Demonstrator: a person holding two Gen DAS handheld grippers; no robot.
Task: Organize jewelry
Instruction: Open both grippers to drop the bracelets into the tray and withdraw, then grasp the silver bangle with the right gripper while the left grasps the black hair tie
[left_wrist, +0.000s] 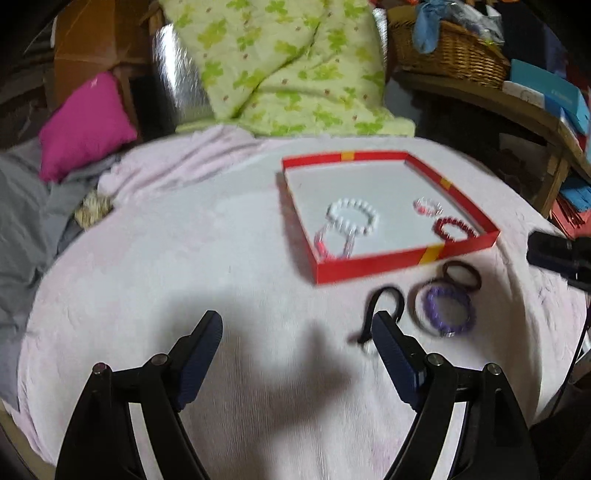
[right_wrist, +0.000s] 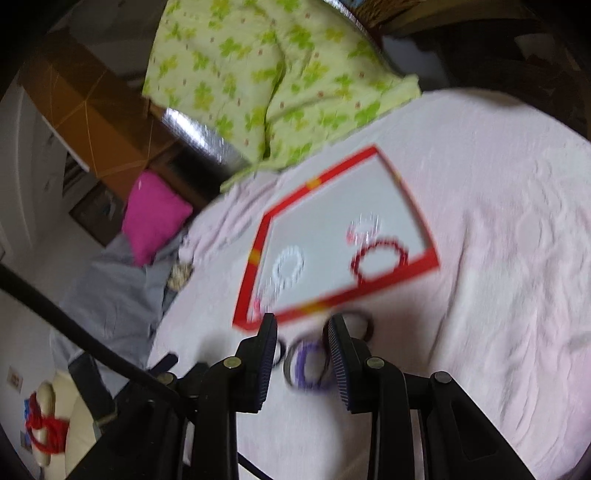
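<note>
A red-rimmed shallow box (left_wrist: 369, 267) lies on the pale pink bedcover. Inside it are a white bead bracelet (left_wrist: 352, 218), a dark red bead bracelet (left_wrist: 455, 229), a clear-pink bracelet (left_wrist: 427, 205) and a pink-clear one (left_wrist: 334, 243). In front of the box lie a purple bracelet (left_wrist: 448, 306), a brown band (left_wrist: 461, 275) and a black band (left_wrist: 382, 306). My left gripper (left_wrist: 295, 332) is open and empty, its right finger by the black band. My right gripper (right_wrist: 303, 332) is open over the purple bracelet (right_wrist: 308, 363), near the box rim (right_wrist: 399, 275); it also shows at the right edge of the left wrist view (left_wrist: 557, 254).
A green floral quilt (left_wrist: 288, 62) is piled behind the box. A magenta pillow (left_wrist: 86, 122) and grey cloth (left_wrist: 22, 221) lie at the left. A wicker basket (left_wrist: 447, 48) and boxes stand on a wooden shelf at the right.
</note>
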